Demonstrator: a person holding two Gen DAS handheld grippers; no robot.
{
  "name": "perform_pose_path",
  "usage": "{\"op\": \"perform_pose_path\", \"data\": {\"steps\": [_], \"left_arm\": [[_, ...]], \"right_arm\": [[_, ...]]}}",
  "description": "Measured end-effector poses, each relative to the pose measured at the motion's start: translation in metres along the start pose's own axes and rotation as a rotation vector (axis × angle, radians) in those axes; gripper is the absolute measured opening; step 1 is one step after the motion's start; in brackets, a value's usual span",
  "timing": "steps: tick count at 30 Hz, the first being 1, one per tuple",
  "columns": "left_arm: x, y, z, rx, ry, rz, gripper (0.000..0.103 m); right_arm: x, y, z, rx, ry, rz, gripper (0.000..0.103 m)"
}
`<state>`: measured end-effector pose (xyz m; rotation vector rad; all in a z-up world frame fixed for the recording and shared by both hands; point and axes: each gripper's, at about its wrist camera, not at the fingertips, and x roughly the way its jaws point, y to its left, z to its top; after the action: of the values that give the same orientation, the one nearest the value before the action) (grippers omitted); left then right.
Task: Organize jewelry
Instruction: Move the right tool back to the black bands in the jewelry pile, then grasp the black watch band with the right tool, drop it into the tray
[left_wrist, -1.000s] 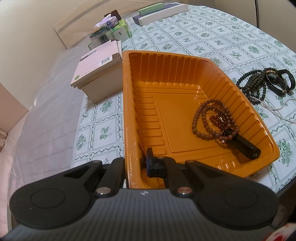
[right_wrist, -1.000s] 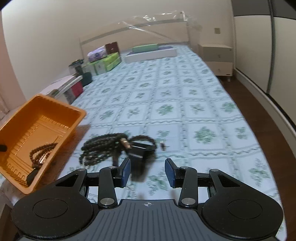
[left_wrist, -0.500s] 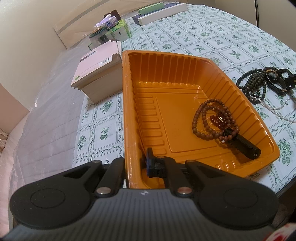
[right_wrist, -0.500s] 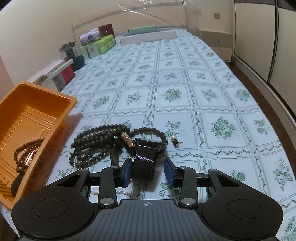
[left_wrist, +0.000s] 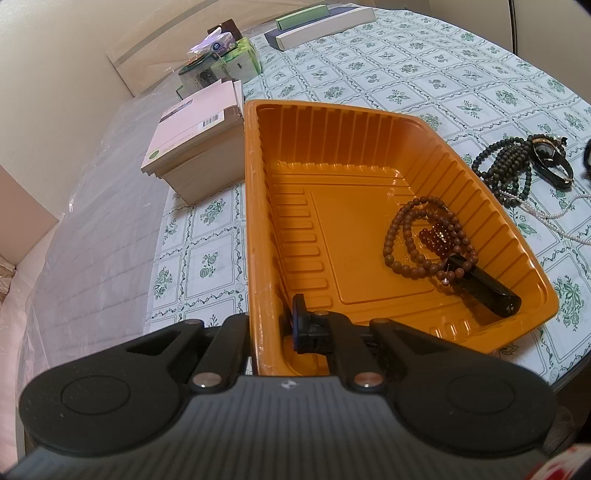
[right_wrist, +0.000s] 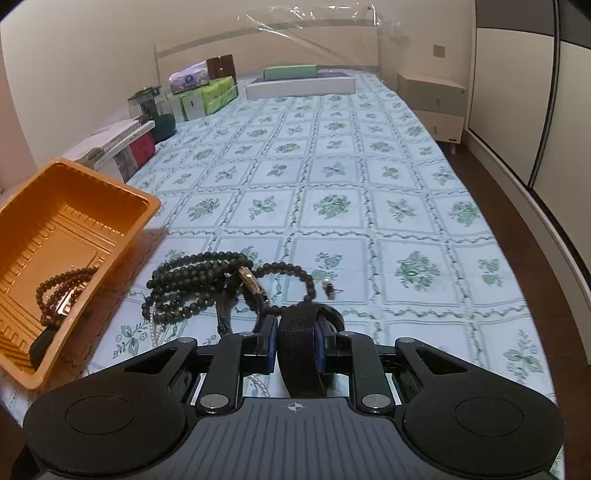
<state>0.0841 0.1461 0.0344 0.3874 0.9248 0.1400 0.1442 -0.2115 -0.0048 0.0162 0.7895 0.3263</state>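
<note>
We are clamping the orange tray's (left_wrist: 369, 155) near-left rim with our left gripper (left_wrist: 271, 325); our right gripper (right_wrist: 295, 345), lower centre, is closing its jaws around the black watch strap (right_wrist: 297, 339).

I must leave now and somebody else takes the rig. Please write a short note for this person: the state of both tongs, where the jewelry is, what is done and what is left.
Left tongs: shut on the near wall of the orange tray, holding it.
Right tongs: closing around the black strap, which is between the pads.
Done: brown bead necklace, dark red beads and a black item lie in the tray.
Left on the tablecloth: dark green beads, watch, pearl strand, small earring, and the strap.
</note>
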Motion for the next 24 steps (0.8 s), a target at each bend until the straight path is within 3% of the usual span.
{"op": "perform_pose_path", "data": {"steps": [13,16,24], "left_arm": [[0.000,0.001,0.000,0.000,0.000,0.000,0.005],[0.000,0.000,0.000,0.001,0.000,-0.001,0.005],[0.000,0.001,0.000,0.004,-0.003,-0.006,0.005]], "right_arm": [[-0.027,0.011,0.013,-0.046,-0.052,0.041,0.020],[-0.030,0.033,0.022,-0.089,-0.068,0.115,0.020],[-0.021,0.118,0.036,-0.232,-0.073,0.417,0.020]]}}
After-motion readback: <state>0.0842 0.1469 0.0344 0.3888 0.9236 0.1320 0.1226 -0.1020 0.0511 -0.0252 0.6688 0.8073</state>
